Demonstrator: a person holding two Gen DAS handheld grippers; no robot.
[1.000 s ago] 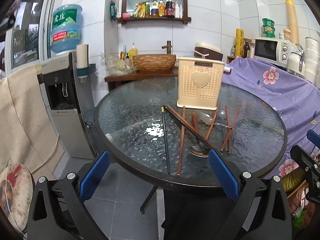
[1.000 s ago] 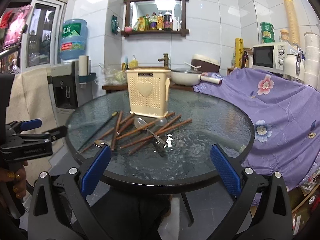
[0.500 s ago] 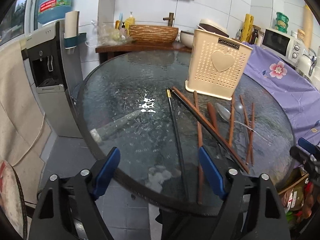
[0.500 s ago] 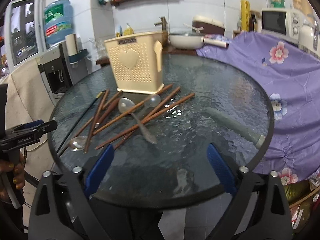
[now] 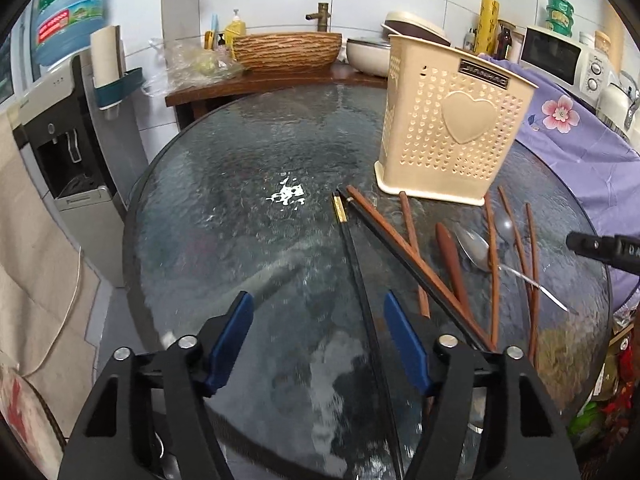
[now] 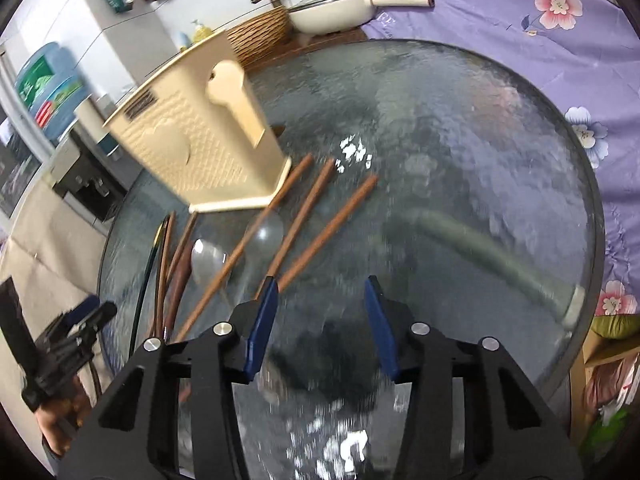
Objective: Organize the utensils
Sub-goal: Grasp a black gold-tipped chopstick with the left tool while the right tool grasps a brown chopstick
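Observation:
Several brown wooden chopsticks lie fanned on the round glass table, in front of a beige perforated utensil holder with a heart on it. A black chopstick with a gold tip runs between the jaws of my left gripper, near the right pad. The jaws are closing and the pads do not touch it. A metal spoon lies among the sticks. My right gripper hovers over bare glass, its jaws closing on nothing. The near ends of two brown chopsticks reach its left fingertip.
The holder stands at the far left in the right wrist view, with two spoons by it. A purple flowered cloth borders the table's right side. A water dispenser, a wicker basin and a pan stand behind.
Both grippers have moved in over the table, tilted down, and their jaws have narrowed. The right wrist view has rolled. The black chopstick now lies between the left jaws.

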